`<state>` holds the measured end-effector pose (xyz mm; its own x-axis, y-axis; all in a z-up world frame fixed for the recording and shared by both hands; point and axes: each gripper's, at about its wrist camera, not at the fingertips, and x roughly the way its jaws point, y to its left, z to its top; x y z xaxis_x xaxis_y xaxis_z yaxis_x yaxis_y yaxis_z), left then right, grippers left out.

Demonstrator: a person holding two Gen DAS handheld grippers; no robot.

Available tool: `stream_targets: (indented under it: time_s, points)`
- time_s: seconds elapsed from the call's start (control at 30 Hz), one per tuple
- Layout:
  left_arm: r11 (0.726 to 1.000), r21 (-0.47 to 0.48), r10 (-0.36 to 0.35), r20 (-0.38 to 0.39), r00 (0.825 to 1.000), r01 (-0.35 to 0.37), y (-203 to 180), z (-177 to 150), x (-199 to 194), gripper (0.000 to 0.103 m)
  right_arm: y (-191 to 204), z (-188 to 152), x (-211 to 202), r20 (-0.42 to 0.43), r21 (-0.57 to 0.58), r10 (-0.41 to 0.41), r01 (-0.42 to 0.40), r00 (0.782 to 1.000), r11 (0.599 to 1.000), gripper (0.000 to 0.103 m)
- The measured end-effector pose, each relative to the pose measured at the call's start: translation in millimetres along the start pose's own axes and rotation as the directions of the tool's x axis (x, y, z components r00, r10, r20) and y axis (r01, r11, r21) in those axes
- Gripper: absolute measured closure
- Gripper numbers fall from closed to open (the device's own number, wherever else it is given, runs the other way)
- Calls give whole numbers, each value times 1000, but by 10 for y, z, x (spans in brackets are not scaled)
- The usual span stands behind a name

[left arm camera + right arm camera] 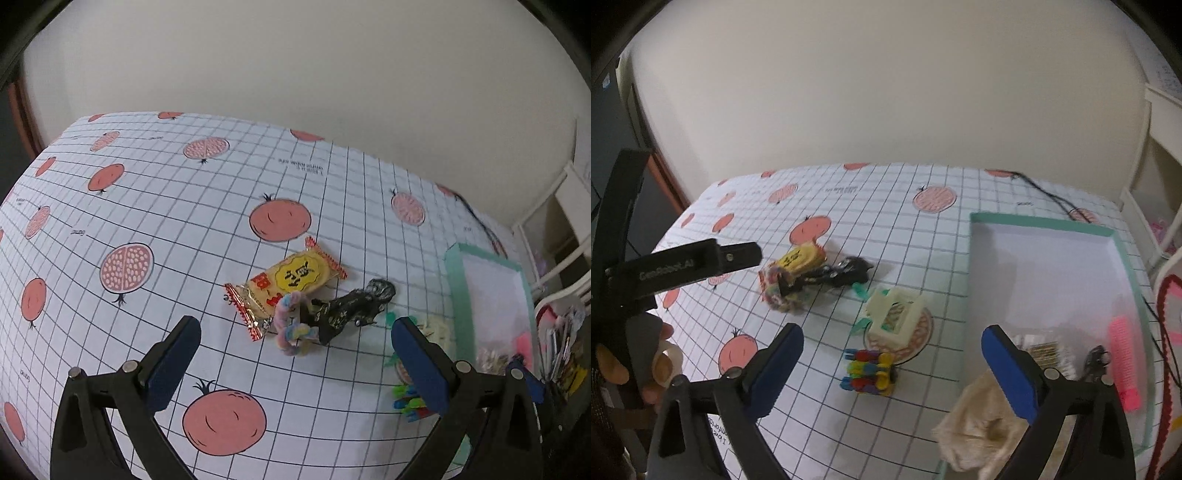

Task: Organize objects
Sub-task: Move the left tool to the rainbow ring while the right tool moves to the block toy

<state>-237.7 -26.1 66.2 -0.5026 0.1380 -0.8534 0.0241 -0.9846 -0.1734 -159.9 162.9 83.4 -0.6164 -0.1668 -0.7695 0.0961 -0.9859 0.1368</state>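
Left tool [295, 363] is hovering wide open and empty just short of the snack packet [286, 286]; right tool [892, 363] likewise, left of the tray [1043, 223]. Judging the packet light, crinkly, slippery: pinching a sealed end

Partly hidden and cut-off things

The left gripper's right finger [421, 365] covered most of the coloured clip bundle [406, 398] and cream frame [437, 330]. The tray [1041, 221] ran behind the right gripper's finger; the beige cloth [975, 424] was blurred.
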Motion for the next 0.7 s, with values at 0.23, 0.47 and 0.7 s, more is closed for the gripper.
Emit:
stream_targets:
  time_s: [0.23,0.47,0.7]
  points:
    - [999,-38,-4,-63,998,2,137,-44,259,5,129,-79,270,-89,-28,-8,5,996,1000,10]
    - [1000,-15,-12,-123,992,11,86,-119,472,20,203,-144,455,-143,-42,-16,10,990,999,14]
    - [1000,22,-1,-150,989,4,14,-179,594,34,205,-223,583,-191,-44,-31,23,981,999,16]
